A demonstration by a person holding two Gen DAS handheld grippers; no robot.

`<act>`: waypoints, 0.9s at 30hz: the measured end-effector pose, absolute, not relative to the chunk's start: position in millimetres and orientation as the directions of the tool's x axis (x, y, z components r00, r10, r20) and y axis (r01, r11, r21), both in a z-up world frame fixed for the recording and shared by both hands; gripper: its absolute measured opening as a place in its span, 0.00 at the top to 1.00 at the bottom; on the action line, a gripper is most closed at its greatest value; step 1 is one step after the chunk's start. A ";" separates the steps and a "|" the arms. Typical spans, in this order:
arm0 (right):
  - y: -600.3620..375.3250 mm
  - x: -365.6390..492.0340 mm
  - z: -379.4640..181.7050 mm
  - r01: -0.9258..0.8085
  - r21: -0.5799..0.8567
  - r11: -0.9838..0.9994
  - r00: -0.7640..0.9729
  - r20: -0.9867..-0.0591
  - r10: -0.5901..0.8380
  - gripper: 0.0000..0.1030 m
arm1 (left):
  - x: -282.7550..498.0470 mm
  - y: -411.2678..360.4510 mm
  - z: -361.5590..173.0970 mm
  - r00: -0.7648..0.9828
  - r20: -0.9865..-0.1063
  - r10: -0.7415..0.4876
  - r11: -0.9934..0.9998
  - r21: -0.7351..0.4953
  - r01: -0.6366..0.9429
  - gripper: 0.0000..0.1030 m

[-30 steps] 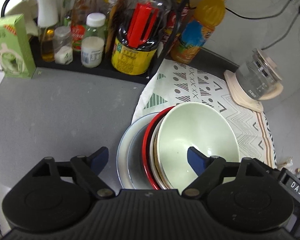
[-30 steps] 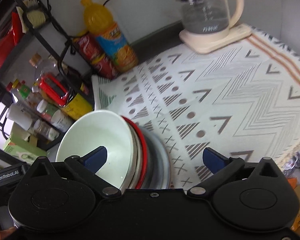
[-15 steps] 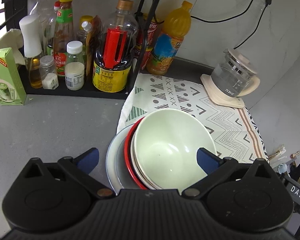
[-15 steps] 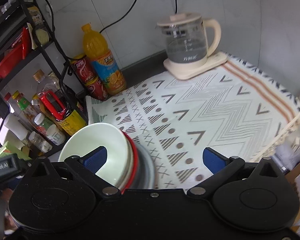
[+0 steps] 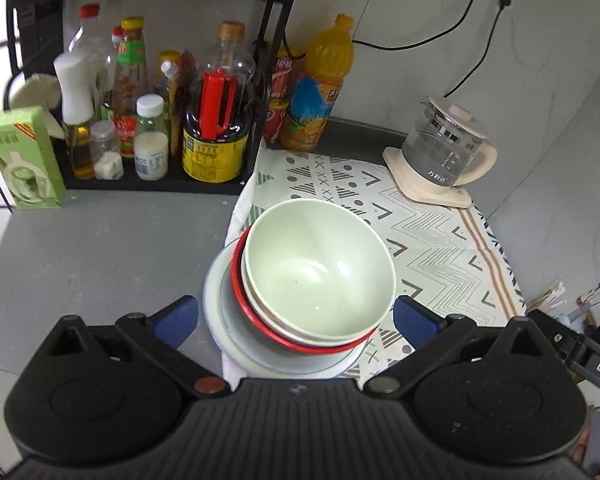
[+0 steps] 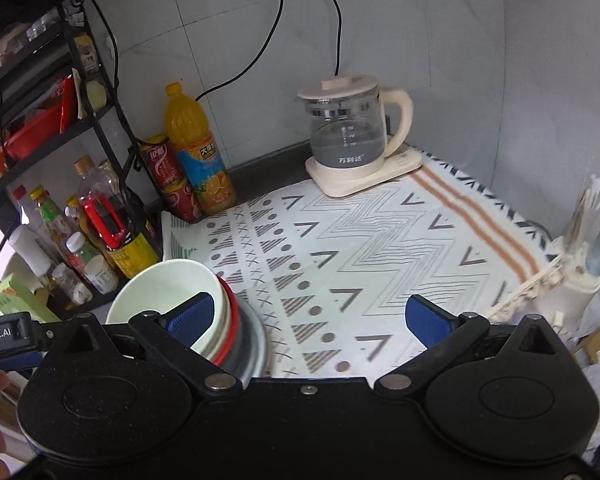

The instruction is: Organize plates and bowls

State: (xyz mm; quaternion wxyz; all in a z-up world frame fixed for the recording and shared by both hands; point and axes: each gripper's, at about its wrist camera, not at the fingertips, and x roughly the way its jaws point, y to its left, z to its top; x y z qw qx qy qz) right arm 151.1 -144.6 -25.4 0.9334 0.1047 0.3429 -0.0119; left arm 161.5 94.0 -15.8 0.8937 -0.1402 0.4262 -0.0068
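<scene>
A pale green bowl (image 5: 320, 268) sits on top of a stack: a white bowl, a red-rimmed dish (image 5: 244, 304) and a pale blue plate (image 5: 216, 308). The stack rests on the left edge of a patterned cloth (image 5: 432, 248). My left gripper (image 5: 296, 320) is open and empty, its blue pads (image 5: 176, 320) flanking the stack from above and nearer. In the right wrist view the stack (image 6: 168, 292) lies at the lower left. My right gripper (image 6: 308, 320) is open and empty above the cloth (image 6: 360, 248), to the right of the stack.
A black rack (image 5: 160, 184) with sauce bottles and jars stands at the back left, a green carton (image 5: 24, 160) beside it. An orange juice bottle (image 5: 320, 92), red cans (image 6: 168, 180) and a glass kettle (image 5: 444, 156) line the back. Grey counter (image 5: 100, 256) lies left.
Both grippers have pulled back and up from the stack, so more of the counter and wall shows. The stack has not moved.
</scene>
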 end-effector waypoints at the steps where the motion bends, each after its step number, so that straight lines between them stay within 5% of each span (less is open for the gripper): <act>1: -145.9 146.9 -24.0 0.084 0.183 0.980 0.768 -0.638 0.054 0.00 | 156.7 92.5 -14.5 0.636 -0.762 -0.119 0.964 -0.243 -0.111 0.00; 27: -176.4 37.0 -19.8 -0.048 0.115 0.992 0.809 -0.578 0.106 0.00 | 24.7 56.3 -7.1 0.703 -0.710 -0.031 0.975 -0.177 -0.136 0.00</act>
